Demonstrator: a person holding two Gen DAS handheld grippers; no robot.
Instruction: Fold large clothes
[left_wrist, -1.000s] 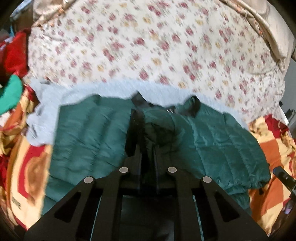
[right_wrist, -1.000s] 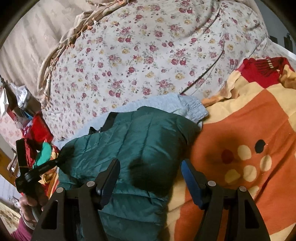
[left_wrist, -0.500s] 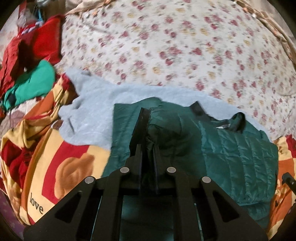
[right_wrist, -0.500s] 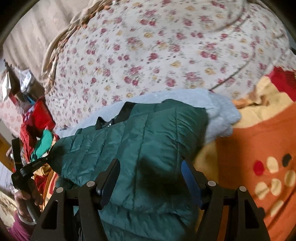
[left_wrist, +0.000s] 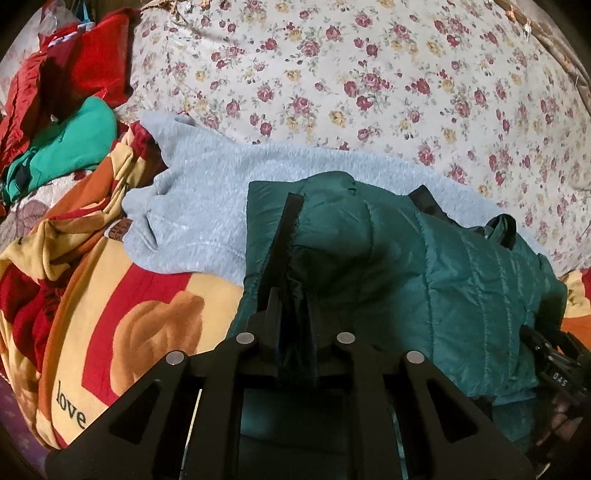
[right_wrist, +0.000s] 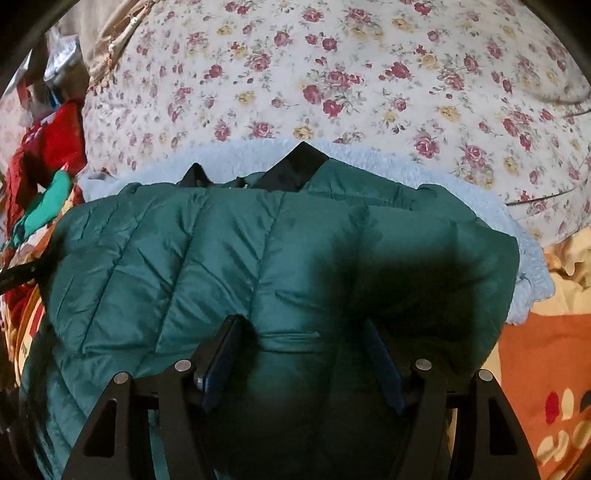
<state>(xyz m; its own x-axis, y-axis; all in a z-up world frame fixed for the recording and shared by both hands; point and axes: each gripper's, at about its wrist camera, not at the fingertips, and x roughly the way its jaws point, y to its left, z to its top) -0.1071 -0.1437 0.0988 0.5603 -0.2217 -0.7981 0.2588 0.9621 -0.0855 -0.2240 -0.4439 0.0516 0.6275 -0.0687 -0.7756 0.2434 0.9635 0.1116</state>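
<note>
Left wrist view: the left claw (left_wrist: 291, 314) is seen at 6 o'clock, jaws nearly together and just now opening a little, with the dark front edge of a dark green quilted puffer jacket (left_wrist: 424, 280) still between the fingers; whether the pads still press on it cannot be told. The jacket is spread from centre toward 3 o'clock, its black zipper band (left_wrist: 286, 236) running up from the claw. Under it, toward 10 o'clock, a pale grey-blue fleece garment (left_wrist: 199, 206) is laid. A cream floral-print quilt (left_wrist: 369, 85) fills 12 o'clock. An orange, yellow and red patterned blanket (left_wrist: 122, 321) with the word "love" is seen at 8 o'clock. A heap of red cloth (left_wrist: 74, 70) and a bright green garment (left_wrist: 70, 147) are piled at 10 o'clock. Part of the right claw (left_wrist: 554, 369) shows at 4 o'clock, at the jacket's edge.

Right wrist view: the right claw (right_wrist: 303, 354) is seen at 6 o'clock, jaws about half spread; the blue pads (right_wrist: 221, 358) stand over the puffer jacket (right_wrist: 221, 266) with green fabric between them, nothing seen pinched. The jacket fills the centre, black collar (right_wrist: 299, 162) pointing to 12 o'clock. The fleece garment (right_wrist: 517, 236) shows as a rim around it from 11 to 3 o'clock. The floral quilt (right_wrist: 369, 74) is at 12 o'clock, the patterned blanket (right_wrist: 546, 362) at 4 o'clock, red cloth (right_wrist: 55, 140) at 10 o'clock.
</note>
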